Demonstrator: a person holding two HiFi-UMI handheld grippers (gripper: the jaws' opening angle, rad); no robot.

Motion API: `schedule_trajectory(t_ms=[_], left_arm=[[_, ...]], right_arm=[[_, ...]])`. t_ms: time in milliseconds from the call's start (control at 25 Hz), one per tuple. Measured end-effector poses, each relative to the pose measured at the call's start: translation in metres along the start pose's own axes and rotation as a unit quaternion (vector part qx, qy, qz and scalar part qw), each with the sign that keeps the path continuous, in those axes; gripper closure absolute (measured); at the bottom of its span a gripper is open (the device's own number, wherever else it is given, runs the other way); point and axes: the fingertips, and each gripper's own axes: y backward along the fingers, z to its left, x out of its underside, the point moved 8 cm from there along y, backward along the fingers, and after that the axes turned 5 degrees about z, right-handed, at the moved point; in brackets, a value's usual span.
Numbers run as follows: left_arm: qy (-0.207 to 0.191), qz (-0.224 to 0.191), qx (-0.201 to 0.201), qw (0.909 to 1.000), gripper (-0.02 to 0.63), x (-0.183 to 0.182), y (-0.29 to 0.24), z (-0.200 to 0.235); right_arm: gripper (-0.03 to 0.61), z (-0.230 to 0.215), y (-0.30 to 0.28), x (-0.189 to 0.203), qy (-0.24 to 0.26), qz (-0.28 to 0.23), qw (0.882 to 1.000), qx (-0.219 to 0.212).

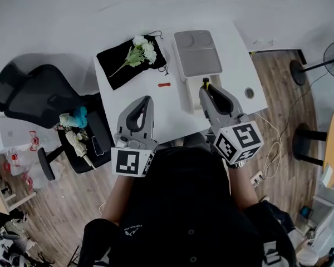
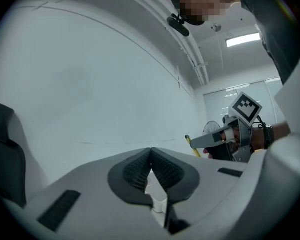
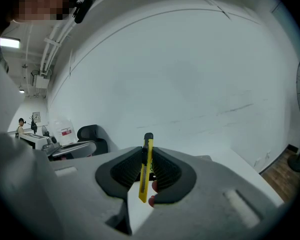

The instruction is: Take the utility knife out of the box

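My right gripper is shut on a yellow utility knife, lifted just above the front of the grey-lidded box on the white table. In the right gripper view the knife stands upright between the ribbed pads, its black tip poking above them. My left gripper hangs over the table's front, left of the box, shut with nothing in it. In the left gripper view its pads meet, and the right gripper shows with the knife at the right.
A black cloth with white flowers lies at the table's back left. A small red item sits beside the box. A black office chair stands left of the table, and a fan stands on the wooden floor at the right.
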Motion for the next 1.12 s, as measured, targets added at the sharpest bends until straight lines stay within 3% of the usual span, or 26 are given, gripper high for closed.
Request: schedule_trajectory(t_ms=[600,1120], left_arm=[[-0.006,-0.012,-0.011,0.9999,0.609,-0.007,0.004,-0.003],[-0.015,-0.062,0.01,0.9979,0.609,-0.071,-0.004,0.003]], right_arm=[[0.511,0.002,0.018,0.004,-0.013,-0.01,1.0,-0.005],[0.511,0.001,0.032,-0.039,0.021,-0.059,0.998,-0.011]])
